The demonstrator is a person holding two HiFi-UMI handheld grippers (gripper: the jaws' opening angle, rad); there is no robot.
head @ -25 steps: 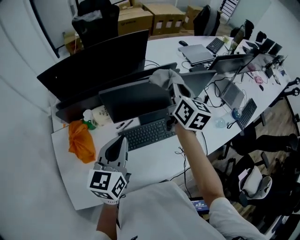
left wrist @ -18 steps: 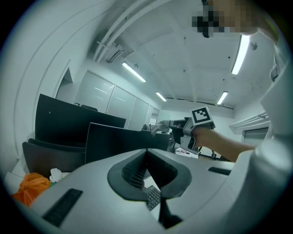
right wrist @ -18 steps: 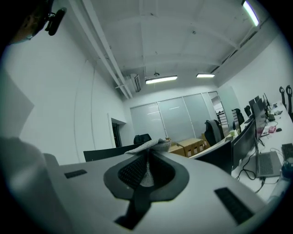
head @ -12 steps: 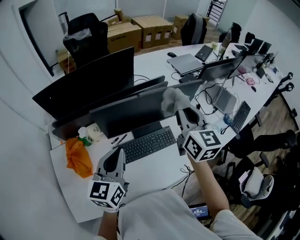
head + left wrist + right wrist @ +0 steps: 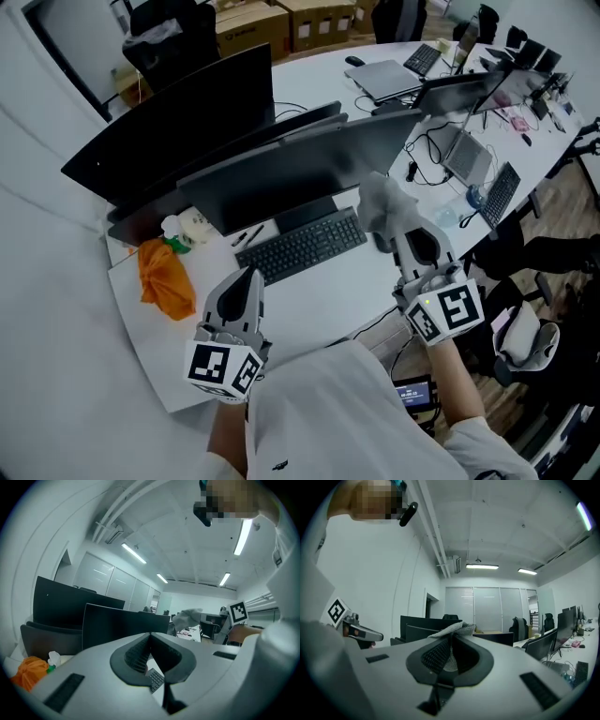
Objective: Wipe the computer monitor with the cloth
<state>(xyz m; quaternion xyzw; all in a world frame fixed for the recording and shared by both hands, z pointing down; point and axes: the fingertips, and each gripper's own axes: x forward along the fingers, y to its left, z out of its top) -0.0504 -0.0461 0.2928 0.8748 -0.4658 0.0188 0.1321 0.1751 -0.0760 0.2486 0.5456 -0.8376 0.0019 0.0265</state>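
1. A long, curved white desk [image 5: 328, 286] runs from the near left to the far right of the room.
2. Plain white walls [image 5: 384, 583] close the room in, and a dark doorway [image 5: 429, 607] opens in one of them.
3. A row of tall, pale glazed panels [image 5: 487, 603] fills the far end.
4. The white ceiling [image 5: 506, 522] carries lit fluorescent tube lights [image 5: 482, 566]. White pipes [image 5: 433, 531] run along it near the wall, ending by a boxy air unit [image 5: 457, 564].
5. A brown wood-pattern floor [image 5: 567, 202] shows to the right of the desk.
6. A black office chair [image 5: 178, 56] stands beyond the desk, near a stack of brown cardboard boxes [image 5: 281, 23].
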